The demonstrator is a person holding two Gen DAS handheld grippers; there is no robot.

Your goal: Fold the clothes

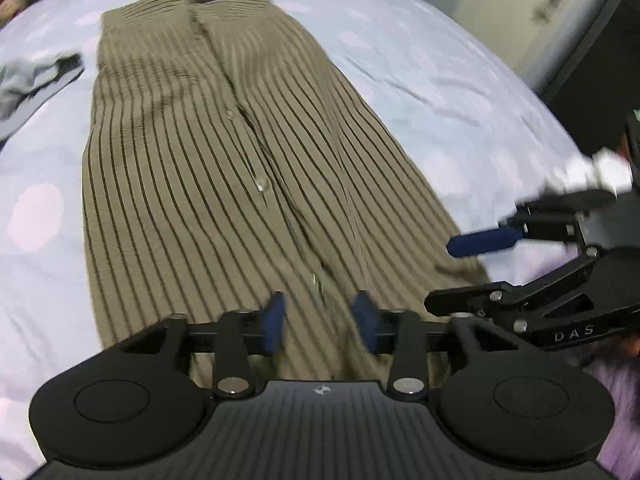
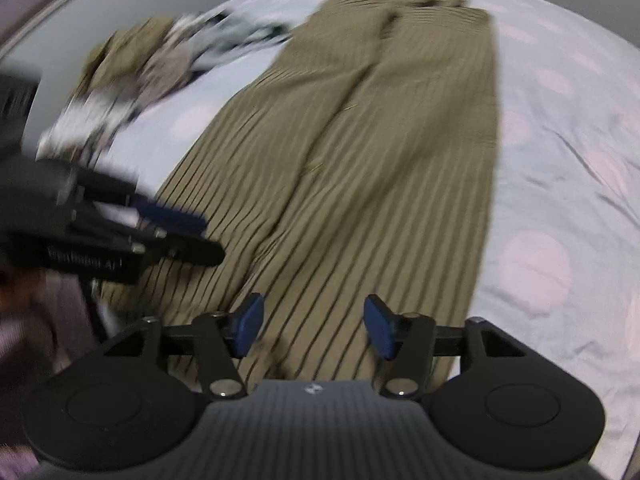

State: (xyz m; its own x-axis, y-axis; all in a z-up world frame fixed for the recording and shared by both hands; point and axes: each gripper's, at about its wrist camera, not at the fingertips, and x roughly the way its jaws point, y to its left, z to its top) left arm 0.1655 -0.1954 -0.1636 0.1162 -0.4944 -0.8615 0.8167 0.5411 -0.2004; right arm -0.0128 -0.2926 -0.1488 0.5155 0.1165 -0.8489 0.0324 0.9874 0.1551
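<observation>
One striped shirt (image 1: 208, 152) – olive-tan with thin dark lines, buttoned placket down the middle – lies flat and lengthwise on a pale blue bedsheet (image 1: 420, 80) with faint pink dots. Collar at the far end, hem at the near end by the cameras. Two grippers, each with two blue finger pads.

Left gripper (image 1: 319, 322): jaws partly apart, nothing between the pads, just above the hem near the placket; whether the tips touch the cloth is unclear. Right gripper (image 2: 313, 326): jaws wider apart, also holding nothing, over the hem on the shirt's right half. Both sit at the near edge of the shirt, side by side.

The left wrist view shows the right gripper (image 1: 480, 242) coming in from the right edge, one blue pad over the shirt's right border, plus part of one grey-blue garment (image 1: 28, 84) on the sheet left of the shirt, apart from it. A few buttons (image 1: 260, 182) are visible here only.

The right wrist view shows the left gripper (image 2: 172, 216), blurred, at the left, and a heap of other clothes (image 2: 160, 56) – olive, grey, white-and-dark pieces, count unclear from blur – beyond the shirt's left side.
</observation>
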